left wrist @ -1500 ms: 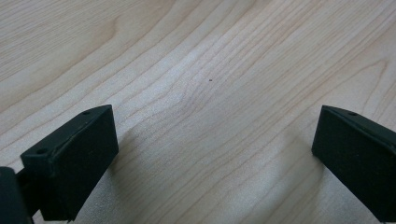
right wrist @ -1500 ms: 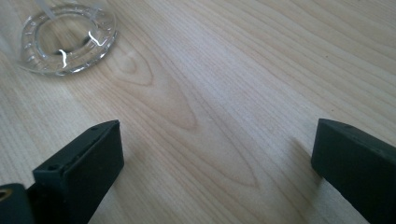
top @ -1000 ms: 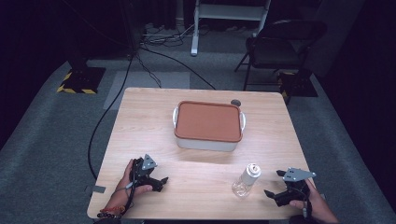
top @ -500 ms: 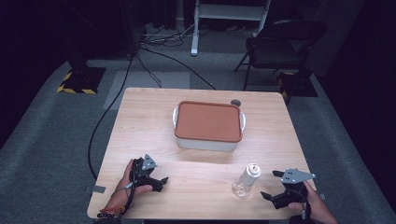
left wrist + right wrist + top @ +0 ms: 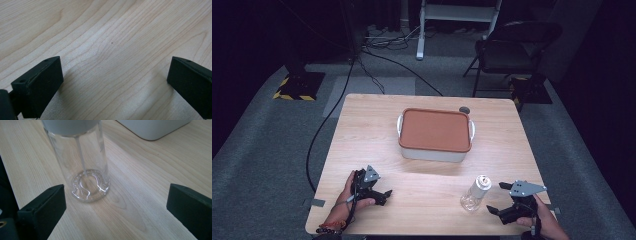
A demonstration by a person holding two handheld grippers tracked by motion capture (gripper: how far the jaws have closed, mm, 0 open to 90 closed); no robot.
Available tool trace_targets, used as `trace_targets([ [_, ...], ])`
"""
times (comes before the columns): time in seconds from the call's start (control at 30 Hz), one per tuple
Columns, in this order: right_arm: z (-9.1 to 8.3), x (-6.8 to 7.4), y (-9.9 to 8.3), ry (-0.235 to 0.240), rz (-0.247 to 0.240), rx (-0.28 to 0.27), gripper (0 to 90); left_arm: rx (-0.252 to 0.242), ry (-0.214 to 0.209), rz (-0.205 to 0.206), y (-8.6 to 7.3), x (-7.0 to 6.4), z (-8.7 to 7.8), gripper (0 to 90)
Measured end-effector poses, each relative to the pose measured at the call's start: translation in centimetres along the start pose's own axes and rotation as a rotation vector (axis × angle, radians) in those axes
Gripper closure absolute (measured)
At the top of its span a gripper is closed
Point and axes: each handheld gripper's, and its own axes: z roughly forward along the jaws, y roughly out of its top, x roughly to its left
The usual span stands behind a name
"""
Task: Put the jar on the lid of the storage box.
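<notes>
Our right gripper (image 5: 501, 199), fingers apart, nears the clear glass bottle (image 5: 475, 193) standing near-right on the table (image 5: 362, 130); a glancing finger could topple it. Left gripper (image 5: 384, 197) rests, fingers apart.

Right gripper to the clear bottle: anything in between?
Nothing: bare wood of the table lies between the open right gripper and the clear bottle, in the right gripper view.
</notes>
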Motion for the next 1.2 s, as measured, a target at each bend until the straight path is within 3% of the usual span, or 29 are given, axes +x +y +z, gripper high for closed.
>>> trace_targets([
  [1.2,2.2,2.7,2.3,0.054,0.007,-0.056,4.2,0.000,0.000,0.001,0.0,0.0,0.0,0.2],
])
